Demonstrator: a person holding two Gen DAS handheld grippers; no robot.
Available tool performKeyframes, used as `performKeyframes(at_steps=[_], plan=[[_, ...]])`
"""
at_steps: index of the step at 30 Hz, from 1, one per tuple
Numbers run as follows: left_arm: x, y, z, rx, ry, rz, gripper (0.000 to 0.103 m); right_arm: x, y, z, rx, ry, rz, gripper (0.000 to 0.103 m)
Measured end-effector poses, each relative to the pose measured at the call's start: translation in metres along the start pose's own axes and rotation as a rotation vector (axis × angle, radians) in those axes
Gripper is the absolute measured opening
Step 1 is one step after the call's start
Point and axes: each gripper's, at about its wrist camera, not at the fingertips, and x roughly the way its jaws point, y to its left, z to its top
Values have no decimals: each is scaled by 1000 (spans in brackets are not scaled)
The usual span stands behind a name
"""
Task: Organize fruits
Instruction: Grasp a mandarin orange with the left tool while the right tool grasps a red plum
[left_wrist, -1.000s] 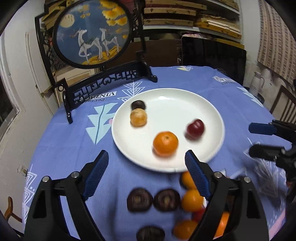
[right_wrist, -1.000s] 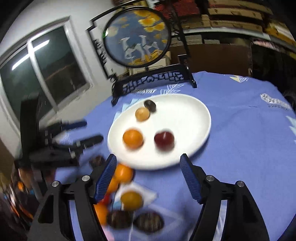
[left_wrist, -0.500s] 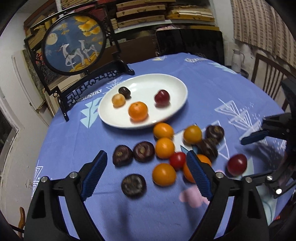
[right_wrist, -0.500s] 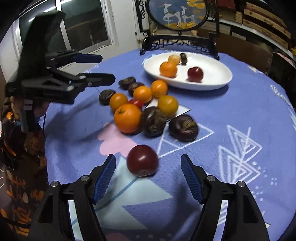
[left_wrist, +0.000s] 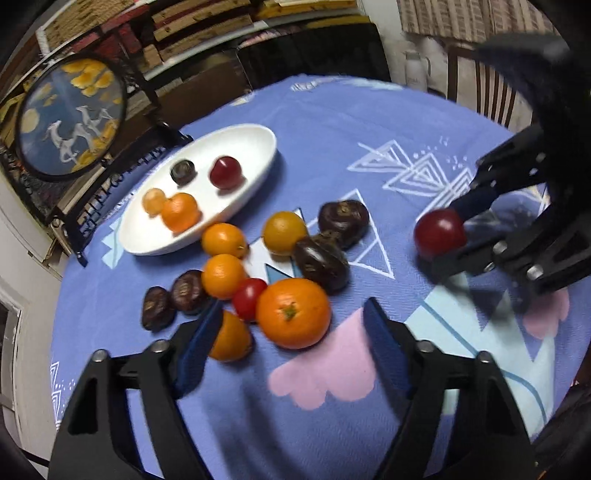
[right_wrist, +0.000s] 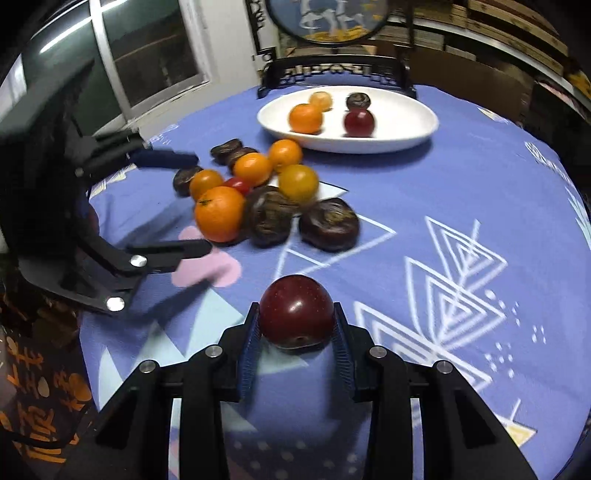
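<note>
Already the right claw (right_wrist: 295, 325) has just closed its blue pads on both sides of the dark red plum (right_wrist: 295, 312), which sits on the bench (right_wrist: 461, 184) well apart from the fruit heap; lift it straight up before carrying it to the white plate (right_wrist: 406, 129) at 12 o'clock. Meanwhile the left claw (left_wrist: 291, 332), its jaws narrowing yet still clear, frames the big orange (left_wrist: 293, 313); it should centre on that orange before squeezing, so neighbours at 10 o'clock stay unnudged.

Fruit cluster (left_wrist: 280, 269) mid-cloth; bare tablecloth (right_wrist: 461, 192) rt side.
</note>
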Motion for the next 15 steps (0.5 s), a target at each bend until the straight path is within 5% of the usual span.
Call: performKeyframes(at_steps=[6,15], plan=[[17,3,4,-25,35,2,45,-2,-5,-5,11,-10,0,37],[-16,28,5,-116,-54,-42,44,-9,-2,1,0,-43,2,37]])
